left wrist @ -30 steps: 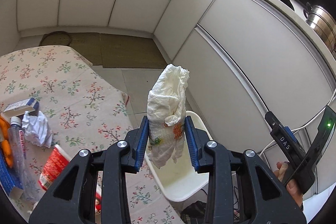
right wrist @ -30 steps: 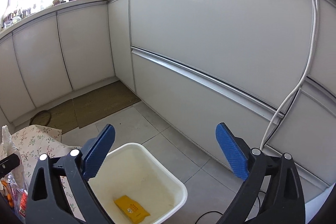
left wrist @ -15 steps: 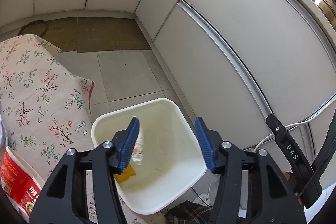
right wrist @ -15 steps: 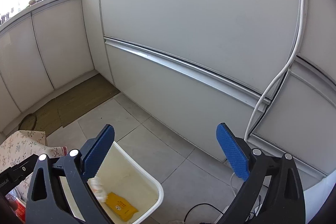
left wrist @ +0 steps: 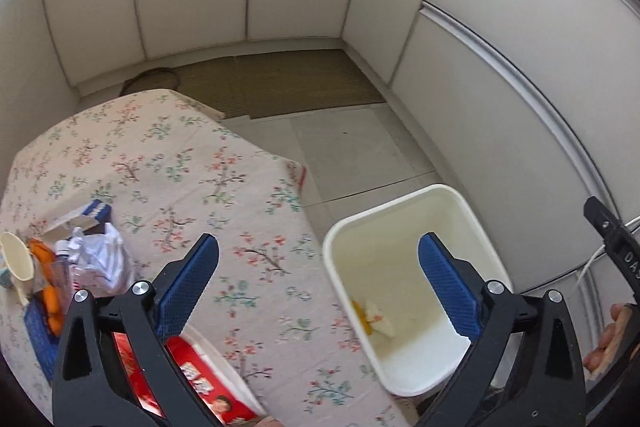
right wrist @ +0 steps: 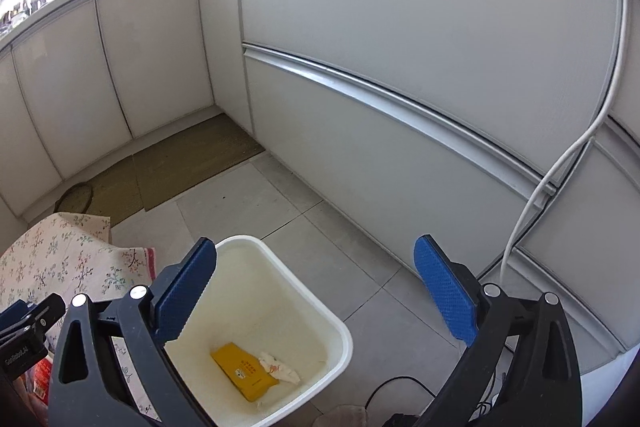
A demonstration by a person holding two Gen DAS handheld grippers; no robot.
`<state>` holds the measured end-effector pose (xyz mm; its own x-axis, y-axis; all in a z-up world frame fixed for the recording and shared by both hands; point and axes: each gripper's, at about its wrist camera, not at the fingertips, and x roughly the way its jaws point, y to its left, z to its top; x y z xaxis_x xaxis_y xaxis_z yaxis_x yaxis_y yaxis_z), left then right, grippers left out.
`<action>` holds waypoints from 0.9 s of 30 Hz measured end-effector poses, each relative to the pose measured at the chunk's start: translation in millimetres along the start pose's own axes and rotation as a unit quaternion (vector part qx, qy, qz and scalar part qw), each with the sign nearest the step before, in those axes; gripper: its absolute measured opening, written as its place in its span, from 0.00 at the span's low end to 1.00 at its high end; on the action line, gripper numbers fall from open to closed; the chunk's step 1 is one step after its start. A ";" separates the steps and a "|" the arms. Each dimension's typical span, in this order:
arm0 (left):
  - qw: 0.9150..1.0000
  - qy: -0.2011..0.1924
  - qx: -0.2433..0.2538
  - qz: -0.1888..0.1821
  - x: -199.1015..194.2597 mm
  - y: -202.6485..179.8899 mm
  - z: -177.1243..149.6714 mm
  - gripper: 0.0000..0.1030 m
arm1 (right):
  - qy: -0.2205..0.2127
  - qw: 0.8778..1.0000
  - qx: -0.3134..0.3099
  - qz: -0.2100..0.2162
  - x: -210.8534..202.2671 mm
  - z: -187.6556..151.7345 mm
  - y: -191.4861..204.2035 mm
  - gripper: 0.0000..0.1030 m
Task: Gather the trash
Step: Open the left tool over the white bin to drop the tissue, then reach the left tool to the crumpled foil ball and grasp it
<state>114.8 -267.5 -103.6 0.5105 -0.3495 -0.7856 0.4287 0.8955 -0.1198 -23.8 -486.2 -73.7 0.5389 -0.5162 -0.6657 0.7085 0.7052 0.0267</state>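
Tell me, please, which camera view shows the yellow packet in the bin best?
The right wrist view: the yellow packet lies flat on the white bin's floor, beside the crumpled tissue. The left wrist view shows only a blurred yellow edge behind the rim.

Your left wrist view looks steeply down over the surface (left wrist: 168, 163) edge and bin (left wrist: 400, 223). Your right wrist view looks down at floor and cabinets. Both share the bin (right wrist: 340, 331), near.

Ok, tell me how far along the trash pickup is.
Done: a crumpled tissue and a yellow packet lie in the white bin. In hand: nothing; the left gripper has just been opening, empty. Left: a plastic bag and red box on the table.
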 end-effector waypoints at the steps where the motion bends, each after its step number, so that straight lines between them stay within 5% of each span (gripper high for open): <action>1: 1.000 0.001 0.000 0.016 0.7 10.4 -0.5 0.93 | 0.006 1.000 -0.006 0.006 0.9 -1.4 6.2 0.93; 8: 0.993 0.013 -0.050 0.102 5.4 100.4 -6.2 0.93 | 0.041 0.997 -0.048 0.044 5.5 -12.5 49.3 0.93; 15: 0.981 0.052 -0.136 0.129 20.8 164.9 -9.8 0.92 | 0.061 0.992 -0.081 0.077 1.9 -24.3 90.4 0.93; 22: 0.978 0.086 -0.130 0.141 49.6 175.5 -20.6 0.57 | 0.074 0.986 -0.116 0.095 -1.8 -33.9 115.9 0.93; 26: 0.979 0.067 -0.129 0.143 39.8 181.2 -20.2 0.21 | 0.090 0.981 -0.115 0.128 -5.7 -35.3 126.0 0.93; 27: 0.981 0.065 -0.131 0.130 35.9 182.6 -19.3 0.20 | 0.094 0.979 -0.115 0.138 -6.8 -35.2 129.4 0.93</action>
<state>196.9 -111.2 -165.4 0.4702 -0.0766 -0.8792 0.0817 0.9957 -0.0431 48.2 -374.4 -92.0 0.5859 -0.2072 -0.7835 0.4155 0.9068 0.0709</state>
